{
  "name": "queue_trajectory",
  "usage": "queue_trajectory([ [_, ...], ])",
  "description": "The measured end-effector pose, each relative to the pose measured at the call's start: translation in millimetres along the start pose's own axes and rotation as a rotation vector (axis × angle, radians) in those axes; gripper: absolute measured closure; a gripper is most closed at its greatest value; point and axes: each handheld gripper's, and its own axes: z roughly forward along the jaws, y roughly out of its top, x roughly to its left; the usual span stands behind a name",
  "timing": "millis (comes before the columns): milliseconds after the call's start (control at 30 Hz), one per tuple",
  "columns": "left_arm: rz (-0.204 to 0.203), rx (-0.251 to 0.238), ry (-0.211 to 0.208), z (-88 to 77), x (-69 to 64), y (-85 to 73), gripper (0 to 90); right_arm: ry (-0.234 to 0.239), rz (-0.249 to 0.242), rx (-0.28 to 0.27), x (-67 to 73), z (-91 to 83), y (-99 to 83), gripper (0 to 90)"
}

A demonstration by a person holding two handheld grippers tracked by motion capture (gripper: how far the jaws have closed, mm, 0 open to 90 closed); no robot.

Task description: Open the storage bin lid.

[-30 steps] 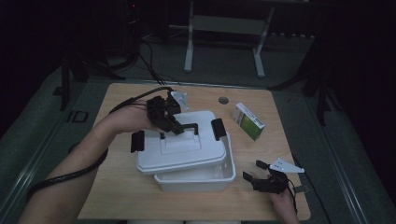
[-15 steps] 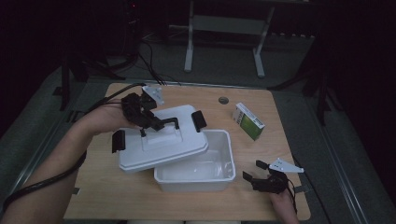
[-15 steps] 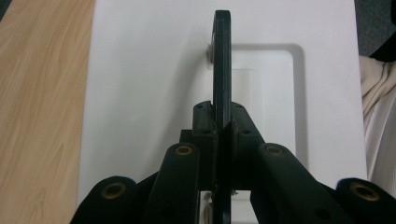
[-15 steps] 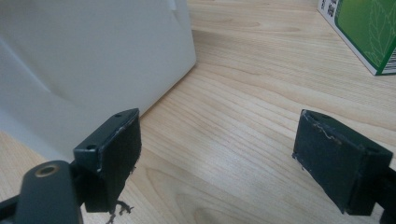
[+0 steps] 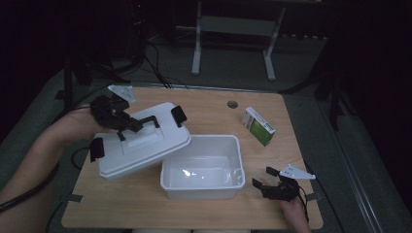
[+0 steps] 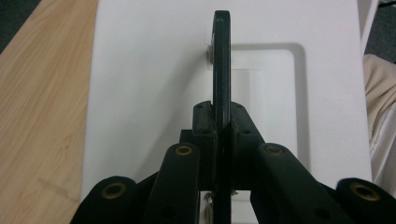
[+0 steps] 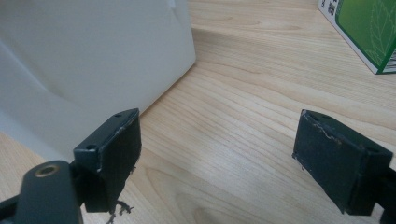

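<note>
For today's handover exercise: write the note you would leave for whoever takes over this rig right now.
Left claw: shut on the black handle of the white lid, held tilted over the table's left side, its right edge overlapping the bin's corner.
Right claw: open, nothing in it, resting near the front right of the white bin.
Green box: on the table behind the bin, to its right.
Done: lid off, bin open.
Left: set the lid down; probably load the box.

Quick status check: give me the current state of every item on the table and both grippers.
lid: off the bin, tilted, carried by its black handle.
bin: open, looks empty, upright on the table.
green box: closed, standing apart beyond the bin.
left gripper: shut on the handle.
right gripper: open, holding nothing, beside the bin.
</note>
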Motion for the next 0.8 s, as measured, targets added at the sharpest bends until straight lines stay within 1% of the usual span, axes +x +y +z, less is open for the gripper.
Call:
queue_trajectory([
  [167,-0.036,0.002,0.022,-8.4,5.5,-20.6,83.8,-0.002,0.0,0.001,-0.1,0.0,0.1,14.9],
  [200,-0.049,0.002,0.022,-9.2,6.3,-24.7,83.7,0.0,0.002,0.0,-0.2,-0.1,0.2,14.8],
  [333,-0.077,-0.01,0.036,-11.1,9.1,-41.5,83.8,0.0,0.001,0.0,-0.1,0.0,0.0,14.8],
  [400,-0.088,-0.007,0.04,-11.0,10.7,-48.9,83.7,-0.001,0.0,0.001,-0.1,0.0,0.0,14.8],
  [433,-0.102,-0.009,0.043,-10.4,11.5,-54.0,83.8,-0.001,0.001,0.001,-0.2,0.0,0.0,14.9],
  [533,-0.122,-0.002,0.062,-8.7,13.5,-65.1,83.7,0.0,0.001,0.0,-0.2,-0.1,0.0,14.9],
  [700,-0.139,0.02,0.098,-2.5,13.1,-80.3,83.7,0.002,0.006,-0.002,-0.5,-0.3,-0.1,14.9],
  [733,-0.148,0.015,0.101,-0.4,13.5,-83.5,83.8,0.003,0.008,-0.002,-0.7,-0.5,0.1,14.9],
  [800,-0.155,0.029,0.101,5.1,14.2,-89.9,83.7,0.002,0.007,-0.005,-0.6,-0.7,0.3,14.9],
])
